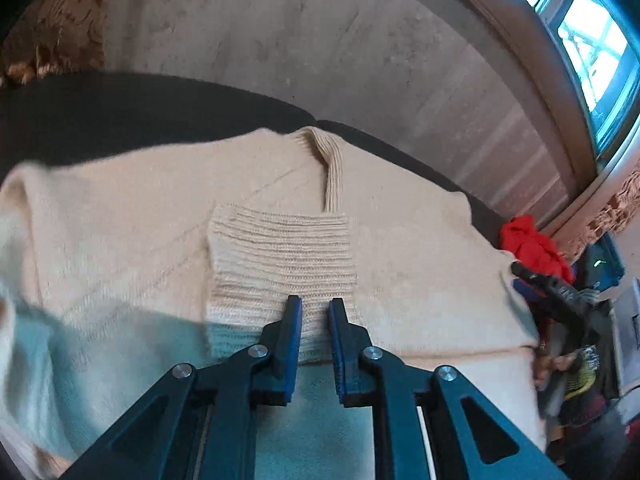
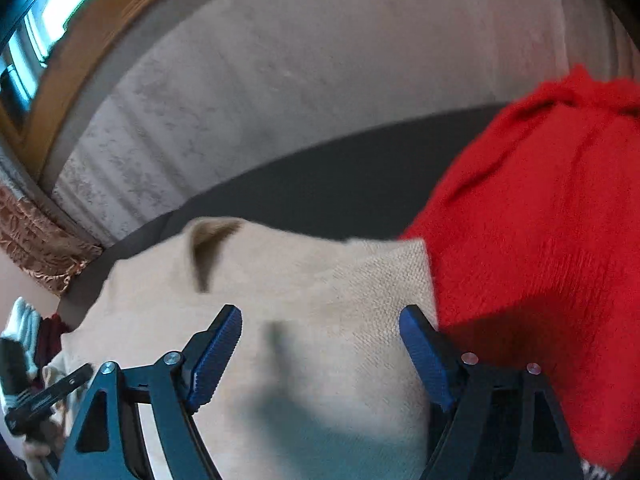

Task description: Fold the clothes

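Left gripper [image 1: 315, 304] narrowly parted over the ribbed cuff [image 1: 280, 256], clamping nothing; right gripper [image 2: 320, 320] wide apart above the cream sweater [image 2: 340, 300], which lies flat mid-bed [image 2: 320, 184]. Judged soft, limp, light knit: best pinched at cuff or hem edges. Red garment [image 2: 540, 220] touches its far right corner.

My left tongs [image 1: 314, 306] sit over the cuff [image 1: 280, 256] at frame centre, on the sweater [image 1: 420, 248], with another garment [image 1: 532, 246] at right.
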`<state>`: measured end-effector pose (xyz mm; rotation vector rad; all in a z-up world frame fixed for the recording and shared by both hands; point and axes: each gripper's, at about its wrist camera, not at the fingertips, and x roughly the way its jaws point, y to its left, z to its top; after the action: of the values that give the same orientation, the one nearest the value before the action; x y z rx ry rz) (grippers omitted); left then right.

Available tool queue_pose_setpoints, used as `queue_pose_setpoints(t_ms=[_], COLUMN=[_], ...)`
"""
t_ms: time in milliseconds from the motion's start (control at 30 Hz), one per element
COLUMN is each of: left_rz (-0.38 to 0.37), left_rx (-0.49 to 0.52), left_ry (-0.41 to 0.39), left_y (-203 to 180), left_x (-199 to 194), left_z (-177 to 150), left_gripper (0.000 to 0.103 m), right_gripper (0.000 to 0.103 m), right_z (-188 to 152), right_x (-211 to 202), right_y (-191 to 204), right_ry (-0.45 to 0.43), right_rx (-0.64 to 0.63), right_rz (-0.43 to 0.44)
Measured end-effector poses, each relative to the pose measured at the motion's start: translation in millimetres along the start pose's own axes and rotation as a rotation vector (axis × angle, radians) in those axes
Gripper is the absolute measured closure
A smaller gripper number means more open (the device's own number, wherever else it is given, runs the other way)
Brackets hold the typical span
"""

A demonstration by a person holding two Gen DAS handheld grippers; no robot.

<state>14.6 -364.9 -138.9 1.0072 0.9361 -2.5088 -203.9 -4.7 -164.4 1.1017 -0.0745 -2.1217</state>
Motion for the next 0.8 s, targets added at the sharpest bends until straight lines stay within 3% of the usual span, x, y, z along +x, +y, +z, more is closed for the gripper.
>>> queue_pose_setpoints(t_ms=[167, 267, 400, 467, 600, 667, 800], left_rz=[-0.07, -0.076, -0.062, -0.049, 0.055, 0.07, 0.02], left_rx=[-0.086, -0.108, -0.101, -0.112, -0.171, -0.267, -0.516], left_ry=[-0.028, -0.029, -0.091, -0.138, -0.201, -0.208, -0.253], left_y=[14, 14, 16, 27, 67, 102, 156], left_x=[-8, -19, -69, -99, -164, -187, -207], left_z=[-11, -7, -24, -35, -62, -77, -104], left_gripper=[0.094, 0.094, 0.09, 0.088, 0.086, 0.085, 0.082], right_gripper=[0.021, 0.013, 0.001, 0.0, 0.0, 0.0, 0.0], right_z=[-6, -7, -12, -13, -13, -14, -14], right_x=[0, 6, 18, 19, 17, 18, 18], right_y=[-1, 14, 36, 39, 39, 40, 43], right_ry=[0.002, 0.024, 0.07, 0.076, 0.073, 0.075, 0.083], right_rx=[-0.029, -0.104, -0.225, -0.237, -0.234, -0.242, -0.254], right_rz=[-0.026, -0.084, -0.174, -0.183, -0.182, -0.192, -0.205])
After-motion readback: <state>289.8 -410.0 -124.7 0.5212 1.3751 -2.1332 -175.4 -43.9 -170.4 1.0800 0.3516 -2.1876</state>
